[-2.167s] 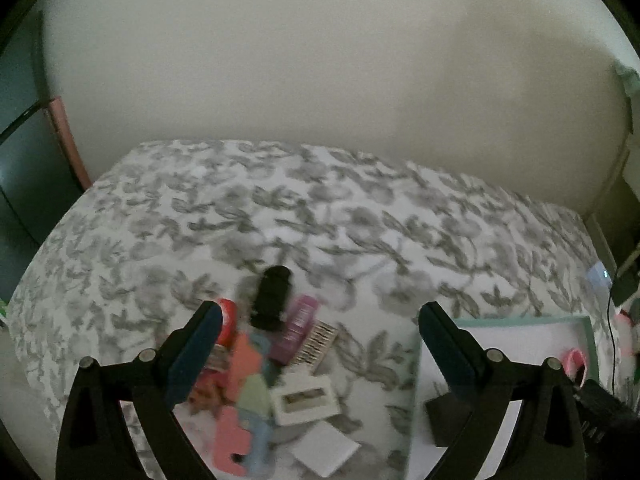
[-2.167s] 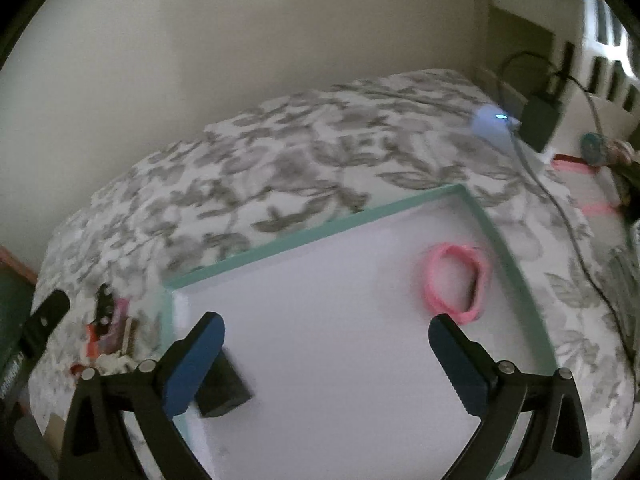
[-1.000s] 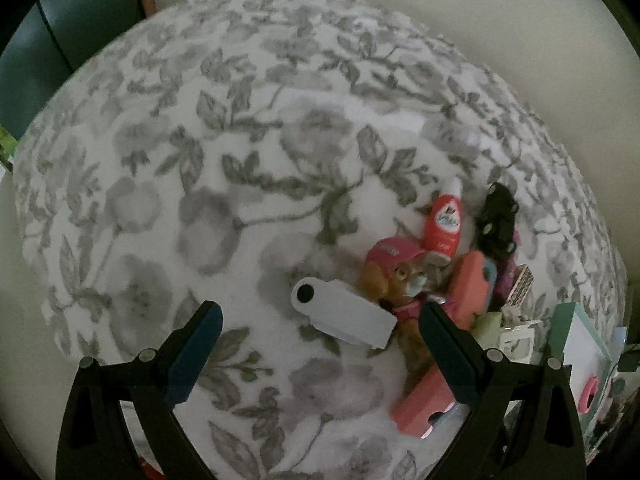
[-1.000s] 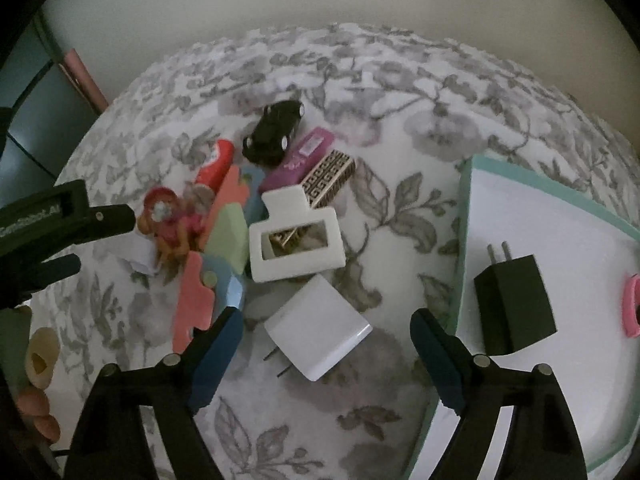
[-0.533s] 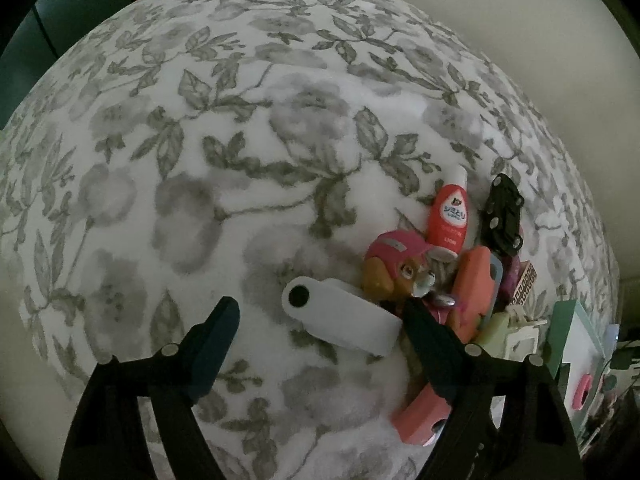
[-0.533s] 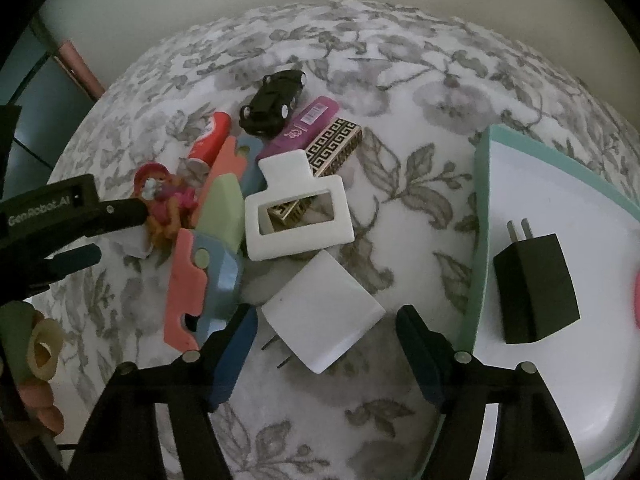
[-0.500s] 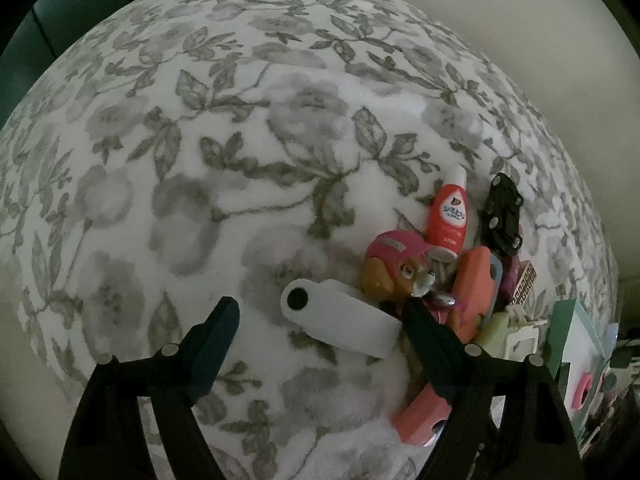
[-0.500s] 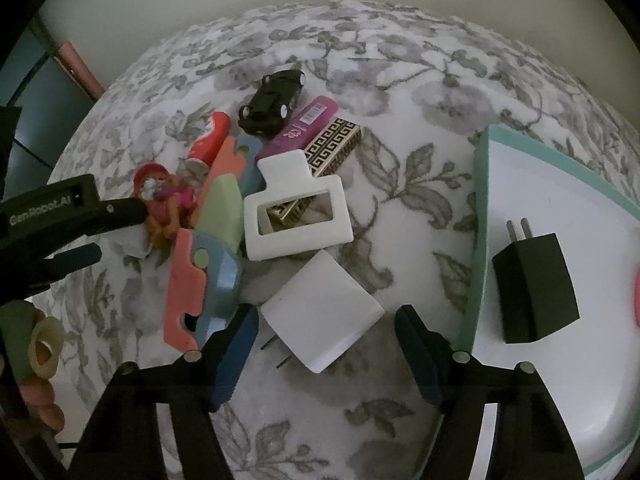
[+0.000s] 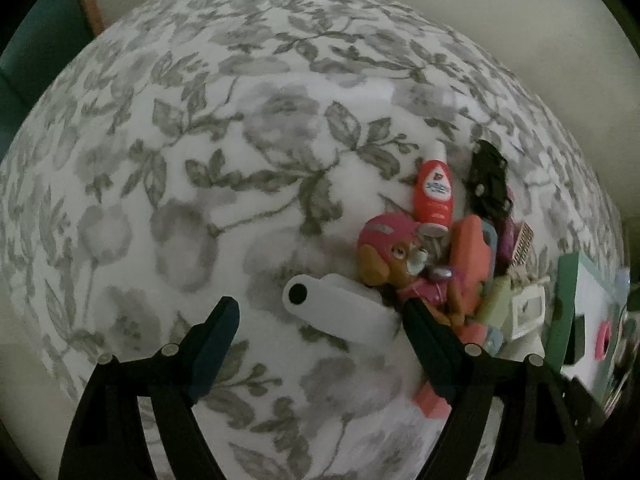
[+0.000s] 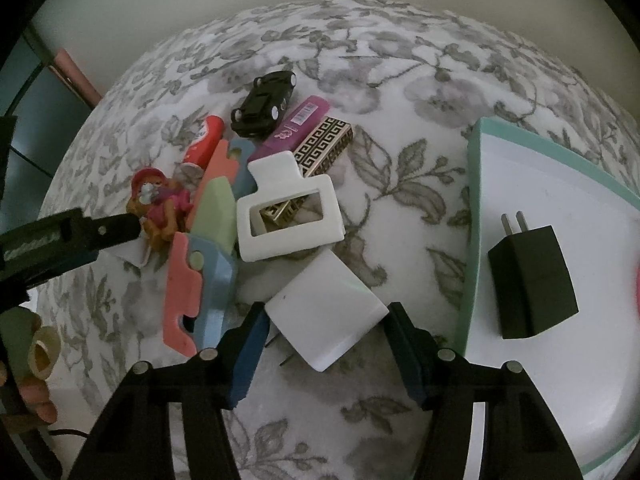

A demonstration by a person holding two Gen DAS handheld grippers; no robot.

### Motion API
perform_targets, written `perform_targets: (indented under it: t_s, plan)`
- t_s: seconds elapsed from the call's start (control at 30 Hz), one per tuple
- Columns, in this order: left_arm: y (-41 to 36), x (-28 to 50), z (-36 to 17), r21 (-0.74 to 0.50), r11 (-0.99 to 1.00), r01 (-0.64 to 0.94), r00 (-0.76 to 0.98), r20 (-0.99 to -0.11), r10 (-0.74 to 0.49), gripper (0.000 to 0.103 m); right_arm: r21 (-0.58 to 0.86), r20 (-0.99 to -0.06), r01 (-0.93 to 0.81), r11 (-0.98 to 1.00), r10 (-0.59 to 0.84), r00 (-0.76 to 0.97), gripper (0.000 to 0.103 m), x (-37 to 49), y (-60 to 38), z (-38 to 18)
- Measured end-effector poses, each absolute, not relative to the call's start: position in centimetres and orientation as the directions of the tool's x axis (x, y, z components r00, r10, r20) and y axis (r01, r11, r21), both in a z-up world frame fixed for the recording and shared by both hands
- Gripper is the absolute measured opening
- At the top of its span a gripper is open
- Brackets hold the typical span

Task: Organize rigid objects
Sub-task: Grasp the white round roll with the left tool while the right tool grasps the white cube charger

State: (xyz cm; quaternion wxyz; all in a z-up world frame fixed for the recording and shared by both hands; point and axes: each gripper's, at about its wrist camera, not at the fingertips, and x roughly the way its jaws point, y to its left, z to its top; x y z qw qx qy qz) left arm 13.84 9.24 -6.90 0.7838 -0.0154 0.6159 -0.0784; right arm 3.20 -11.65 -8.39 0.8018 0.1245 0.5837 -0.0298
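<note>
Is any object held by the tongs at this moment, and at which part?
Nothing is held yet. The right tongs are closing around the white charger, at its two side edges. The left tongs stand open around the white flat tag.

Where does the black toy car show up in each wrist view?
Left wrist: black toy car sits right of centre, at the far end of the pile.
Right wrist: black toy car sits upper centre, also at the pile's far end.
Shared landmark: the red tube lies just beside it.

Both point steeply down: right hand-held gripper (image 10: pixel 326 344) closing, left hand-held gripper (image 9: pixel 320 328) wider.
</note>
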Motion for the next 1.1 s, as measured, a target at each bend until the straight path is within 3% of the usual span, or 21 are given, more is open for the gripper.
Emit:
perform_targets:
  t_s: [0.37,0.73,0.87,1.1]
  plan:
    - [7.0,13.0,-6.6,0.014,0.950,0.312,0.245,-0.967,-0.066,0.085,0.159,-0.945,0.203,0.966,0.090,0.313,0.062,3.1,-11.6,-8.4]
    - [5.6,13.1,-8.6,0.101,0.933,0.346,0.256,-0.967,0.009,0.084,0.134,-0.949,0.190,0.973,0.071,0.308,0.062,3.2,-11.2,-8.6]
    - [5.6,13.2,-8.8,0.077,0.933,0.352,0.246,-0.969,-0.013,0.064,0.132,-0.949,0.186,0.974,0.070,0.309,0.062,3.3,-11.2,-8.6]
    - [5.2,13.2,-8.4,0.096,0.929,0.358,0.254,-0.967,0.001,0.062,0.126,-0.946,0.171,0.977,0.066,0.317,0.062,3.3,-11.0,-8.7]
